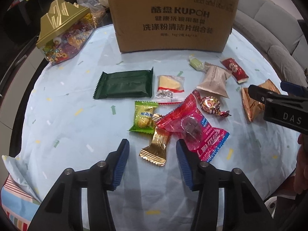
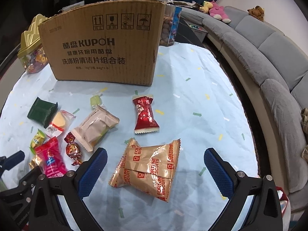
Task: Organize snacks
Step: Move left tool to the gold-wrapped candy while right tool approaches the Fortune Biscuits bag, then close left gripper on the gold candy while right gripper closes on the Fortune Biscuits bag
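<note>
Several wrapped snacks lie on a pale blue cloth (image 1: 73,127) in front of a cardboard box (image 1: 173,19). My left gripper (image 1: 152,142) is open low over the cloth, its blue pads on either side of a gold candy (image 1: 155,146) without pressing it. A pink-red pack (image 1: 192,129) lies against its right pad, and a green candy (image 1: 143,116) lies just ahead. My right gripper (image 2: 156,150) stands wide open around a Fortune Biscuits pack (image 2: 148,171), clear of both pads. A red pack (image 2: 145,113) lies beyond it.
A gold-lidded candy jar (image 1: 63,32) stands at the back left beside the box. A dark green pack (image 1: 124,84), a clear wedge pack (image 1: 170,86), a beige pack (image 1: 213,80) and a foil ball candy (image 1: 210,105) lie mid-cloth. A grey sofa (image 2: 269,61) curves along the right.
</note>
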The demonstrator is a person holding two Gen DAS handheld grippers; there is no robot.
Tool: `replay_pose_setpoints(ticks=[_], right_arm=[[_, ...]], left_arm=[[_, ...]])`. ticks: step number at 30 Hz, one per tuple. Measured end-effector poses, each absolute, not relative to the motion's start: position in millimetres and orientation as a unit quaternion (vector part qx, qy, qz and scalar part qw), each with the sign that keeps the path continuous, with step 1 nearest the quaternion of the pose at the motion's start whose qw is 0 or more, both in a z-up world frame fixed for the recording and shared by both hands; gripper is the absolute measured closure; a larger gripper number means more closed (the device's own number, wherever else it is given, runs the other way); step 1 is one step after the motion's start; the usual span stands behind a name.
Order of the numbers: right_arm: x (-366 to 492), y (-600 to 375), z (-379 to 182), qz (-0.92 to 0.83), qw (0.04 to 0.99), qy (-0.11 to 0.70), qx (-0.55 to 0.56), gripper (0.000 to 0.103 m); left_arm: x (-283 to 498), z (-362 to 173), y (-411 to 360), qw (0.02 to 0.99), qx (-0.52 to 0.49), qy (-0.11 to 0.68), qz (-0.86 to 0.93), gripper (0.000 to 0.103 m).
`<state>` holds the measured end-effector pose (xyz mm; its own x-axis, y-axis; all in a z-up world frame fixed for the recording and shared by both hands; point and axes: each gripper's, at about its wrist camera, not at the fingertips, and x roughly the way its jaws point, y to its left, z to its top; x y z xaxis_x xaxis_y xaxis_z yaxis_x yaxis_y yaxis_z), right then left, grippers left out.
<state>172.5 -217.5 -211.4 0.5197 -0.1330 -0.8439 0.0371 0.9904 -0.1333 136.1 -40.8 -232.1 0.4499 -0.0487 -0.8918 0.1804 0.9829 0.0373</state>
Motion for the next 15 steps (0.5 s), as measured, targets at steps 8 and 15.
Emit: replay_pose_setpoints(ticks=[8, 15], right_arm=[[177, -217, -222, -0.04, 0.863, 0.502, -0.041, 0.013], [180, -221, -235, -0.034, 0.851, 0.524, -0.025, 0.034]], left_arm=[[139, -240, -44, 0.848, 0.067, 0.521, -0.071, 0.071], [136, -240, -46, 0.851, 0.075, 0.514, -0.077, 0.076]])
